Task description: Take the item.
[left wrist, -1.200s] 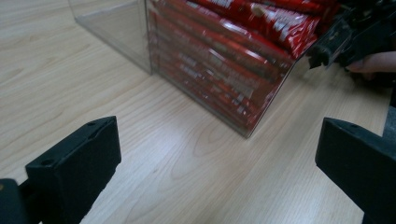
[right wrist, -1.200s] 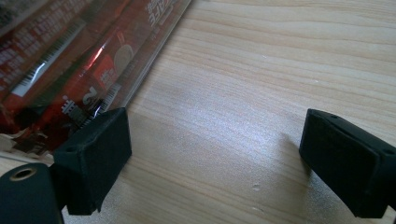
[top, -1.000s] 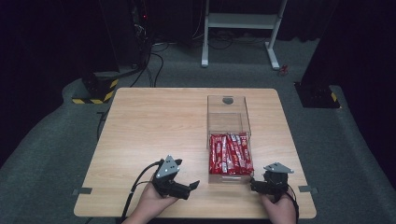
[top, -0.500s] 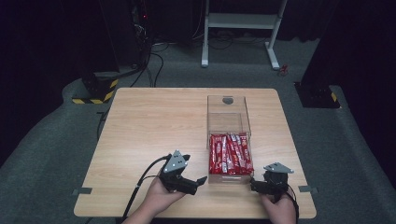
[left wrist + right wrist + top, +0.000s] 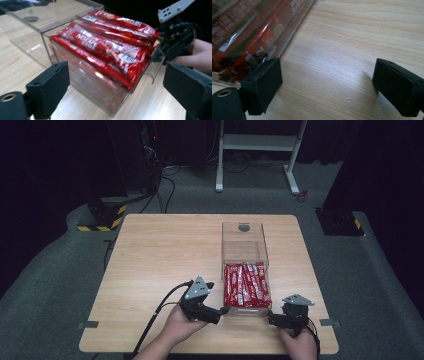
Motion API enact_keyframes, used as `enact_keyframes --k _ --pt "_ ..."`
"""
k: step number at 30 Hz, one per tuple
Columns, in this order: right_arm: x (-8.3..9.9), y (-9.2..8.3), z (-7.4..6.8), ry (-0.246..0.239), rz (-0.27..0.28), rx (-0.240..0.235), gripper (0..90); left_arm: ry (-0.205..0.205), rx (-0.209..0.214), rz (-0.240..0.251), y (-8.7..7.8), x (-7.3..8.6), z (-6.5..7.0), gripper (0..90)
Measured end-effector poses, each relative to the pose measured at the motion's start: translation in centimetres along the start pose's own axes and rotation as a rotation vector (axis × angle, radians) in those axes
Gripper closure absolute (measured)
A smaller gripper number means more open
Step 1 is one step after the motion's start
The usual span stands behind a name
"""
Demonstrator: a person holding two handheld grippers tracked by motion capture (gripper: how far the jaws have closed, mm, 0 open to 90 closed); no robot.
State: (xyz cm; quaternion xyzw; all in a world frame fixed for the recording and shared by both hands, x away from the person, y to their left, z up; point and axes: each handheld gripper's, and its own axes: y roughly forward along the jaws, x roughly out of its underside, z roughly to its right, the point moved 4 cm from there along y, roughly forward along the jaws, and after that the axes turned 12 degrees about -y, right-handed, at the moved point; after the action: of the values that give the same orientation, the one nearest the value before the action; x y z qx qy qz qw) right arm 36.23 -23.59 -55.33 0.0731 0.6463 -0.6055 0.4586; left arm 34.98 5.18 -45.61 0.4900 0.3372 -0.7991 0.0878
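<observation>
On the wooden counter (image 5: 165, 255) stands a clear plastic box (image 5: 244, 240) whose near half is packed with red sachets (image 5: 246, 285), lying side by side lengthwise. The left gripper (image 5: 220, 312) is held at the box's near left corner with its jaws spread wide toward the sachets, apparently just short of the clear wall, though the blur makes contact hard to judge. The right gripper (image 5: 272, 319) sits at the near right corner, jaws also wide apart over bare wood, one jaw just beside the box.
</observation>
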Motion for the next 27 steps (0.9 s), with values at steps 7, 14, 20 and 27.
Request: enact_keyframes --k 7,14,20,27 --pt "0.0 0.0 0.0 0.0 0.0 -0.001 8.9 0.009 0.012 -0.01 1.2 -0.8 0.5 11.8" --pt "0.0 0.0 0.0 0.001 0.0 -0.002 8.9 0.015 0.001 -0.02 2.5 -1.3 0.7 15.2" --pt "0.0 0.0 0.0 0.001 0.001 -0.002 8.9 0.021 -0.014 -0.028 3.3 -1.5 0.8 18.2" --pt "0.0 0.0 0.0 0.003 0.0 -0.002 8.9 0.026 -0.043 -0.023 3.9 -1.7 0.6 22.3"
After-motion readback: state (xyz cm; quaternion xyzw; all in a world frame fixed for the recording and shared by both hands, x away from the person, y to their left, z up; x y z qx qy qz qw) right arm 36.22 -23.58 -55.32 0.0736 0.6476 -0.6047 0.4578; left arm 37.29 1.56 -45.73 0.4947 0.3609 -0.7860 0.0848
